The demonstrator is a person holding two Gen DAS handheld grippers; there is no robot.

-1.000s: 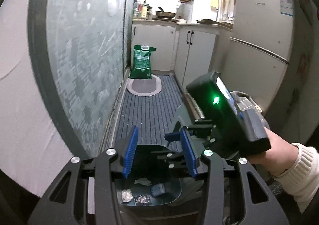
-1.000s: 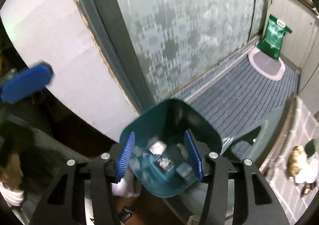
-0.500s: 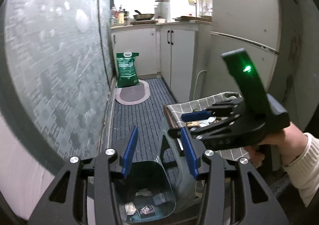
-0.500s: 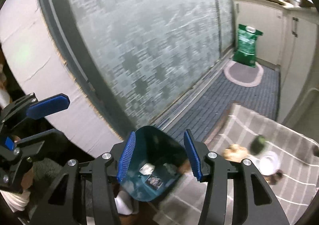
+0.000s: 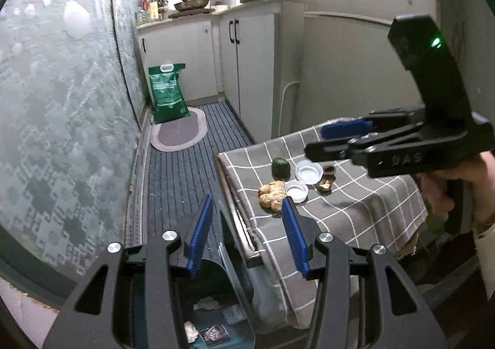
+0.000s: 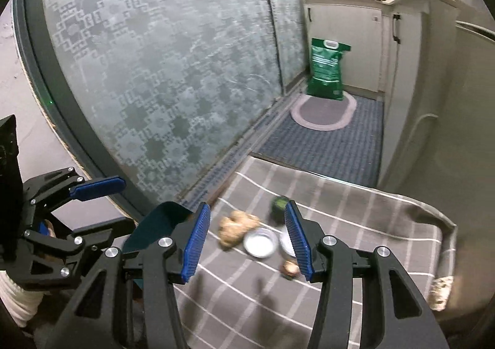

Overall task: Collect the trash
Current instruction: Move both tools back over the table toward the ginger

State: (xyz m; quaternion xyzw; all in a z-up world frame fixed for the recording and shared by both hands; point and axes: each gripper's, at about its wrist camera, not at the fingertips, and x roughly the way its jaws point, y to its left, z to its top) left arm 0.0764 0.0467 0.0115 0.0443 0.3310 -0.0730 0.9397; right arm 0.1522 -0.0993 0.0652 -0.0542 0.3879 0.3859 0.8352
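1. While both grippers hang in the air with nothing between their blue pads, the left gripper [image 5: 246,233] has its jaws spread wide above the near-left edge of the checked tablecloth [image 5: 355,213].
2. The right gripper [image 6: 247,236] is likewise spread apart, hovering over the cloth with the scraps lying between and just beyond its pads [image 6: 195,240].
3. The trash sits in a loose cluster near the table's left edge: a tan crumpled lump [image 5: 272,191], two white bottle caps [image 5: 297,189] lying side by side, a green cap-like piece [image 5: 280,166] behind them, and brown shell fragments [image 5: 326,179] to the right.
4. In the right wrist view the same cluster is motion-blurred; the tan lump [image 6: 236,227] and one white cap [image 6: 260,244] still read clearly.
5. A teal bin [image 5: 216,312] stands on the floor below the left gripper, just beside the table edge, with a few wrappers and a white scrap at its bottom.
6. The cloth drapes over the table's left side, and a striped floor mat [image 5: 182,176] runs in a narrow lane between that edge and the frosted glass sliding door [image 5: 62,120].
7. Farther along the lane a green sack [image 5: 167,92] stands upright on an oval rug [image 5: 179,134], against white cabinets [image 5: 247,61].
8. To the right of the cluster, the cloth surface lies open under the right gripper, whose handle a hand [image 5: 448,191] grips.
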